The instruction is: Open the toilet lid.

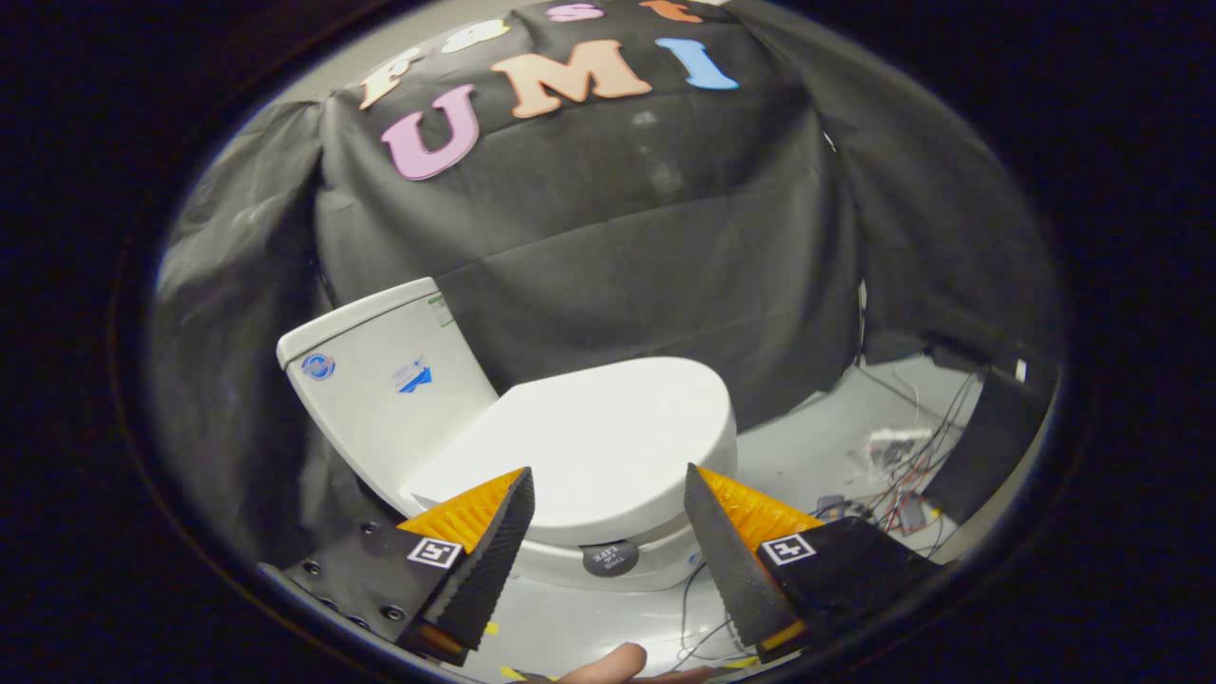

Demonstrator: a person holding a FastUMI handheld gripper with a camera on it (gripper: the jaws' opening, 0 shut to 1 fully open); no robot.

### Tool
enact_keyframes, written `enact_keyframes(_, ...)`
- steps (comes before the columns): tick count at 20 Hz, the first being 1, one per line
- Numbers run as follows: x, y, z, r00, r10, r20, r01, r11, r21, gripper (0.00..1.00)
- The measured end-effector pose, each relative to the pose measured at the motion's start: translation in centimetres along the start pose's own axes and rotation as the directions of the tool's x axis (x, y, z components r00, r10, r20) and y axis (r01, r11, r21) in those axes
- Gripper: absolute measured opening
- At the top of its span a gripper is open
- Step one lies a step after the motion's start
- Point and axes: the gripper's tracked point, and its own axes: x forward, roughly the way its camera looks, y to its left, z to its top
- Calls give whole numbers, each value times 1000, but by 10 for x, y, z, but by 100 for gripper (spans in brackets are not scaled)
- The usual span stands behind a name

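A white toilet stands just ahead of my fingers, its lid (594,442) lying flat and closed over the bowl. Its tank (385,375) rises behind the lid on the left, against the black cloth wall. My gripper (608,475) hovers above the near side of the lid, open, with the lid's near rim showing in the gap between the two fingers. Neither of the fingers (494,546) touches the lid. A round dark disc (610,558) sits on the bowl's side below the lid rim.
Loose wires (898,470) and small electronics lie on the pale floor to the right of the toilet, next to a dark box (988,442). A person's fingertip (608,665) shows below the fingers. Black cloth surrounds the toilet.
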Motion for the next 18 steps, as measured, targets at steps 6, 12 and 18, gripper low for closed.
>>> enact_keyframes(6,2,-13,-32,997,-14,-73,33,964,265,98)
enact_keyframes(12,7,-18,-63,991,7,-131,58,873,485,97)
enact_keyframes(18,22,-13,-121,939,88,-331,119,822,556,86)
